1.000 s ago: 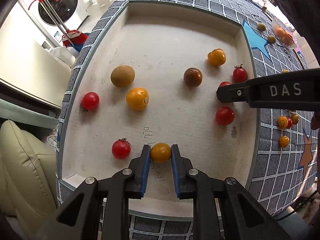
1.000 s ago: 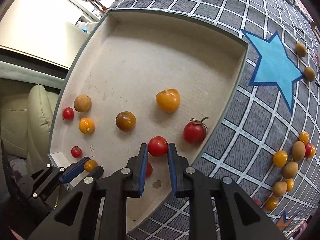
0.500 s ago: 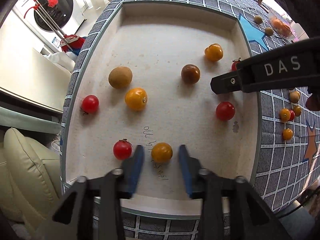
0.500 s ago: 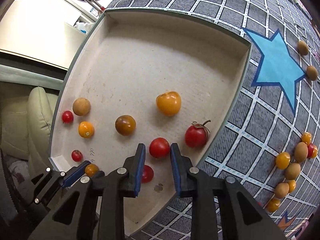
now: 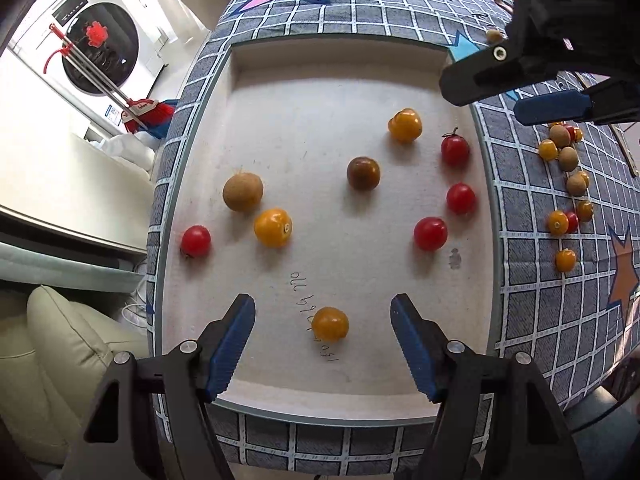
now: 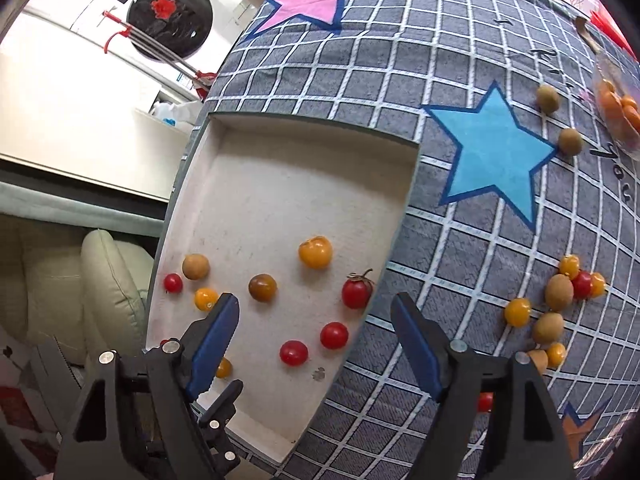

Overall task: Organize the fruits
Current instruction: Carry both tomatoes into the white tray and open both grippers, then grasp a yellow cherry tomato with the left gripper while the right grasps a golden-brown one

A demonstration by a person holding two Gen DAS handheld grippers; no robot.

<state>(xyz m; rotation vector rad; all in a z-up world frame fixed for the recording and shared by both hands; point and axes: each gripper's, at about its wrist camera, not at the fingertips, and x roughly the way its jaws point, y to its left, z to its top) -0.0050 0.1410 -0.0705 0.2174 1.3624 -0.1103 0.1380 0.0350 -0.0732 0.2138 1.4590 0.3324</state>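
A shallow white tray (image 5: 320, 60) (image 6: 280, 184) lies on the checked tablecloth and holds several small fruits. My left gripper (image 5: 323, 312) is open, above the tray's near end, with an orange tomato (image 5: 330, 324) lying free between its fingers. My right gripper (image 6: 316, 312) is open and empty, raised above the tray's right edge; it also shows at the top right of the left wrist view (image 5: 516, 84). Two red tomatoes (image 6: 334, 335) (image 6: 293, 353) lie on the tray below it. A red tomato with a stem (image 6: 356, 291) lies beside them.
A loose pile of yellow, red and brown fruits (image 6: 556, 304) (image 5: 564, 168) lies on the cloth right of the tray. Two brown fruits (image 6: 570, 142) sit by the blue star. A clear container of orange fruits (image 6: 620, 112) stands at the far right. A sofa is left of the table.
Both grippers opened wide and pulled up and back. The left let go of the orange tomato, the right let go of a red tomato; both fruits now lie on the tray.
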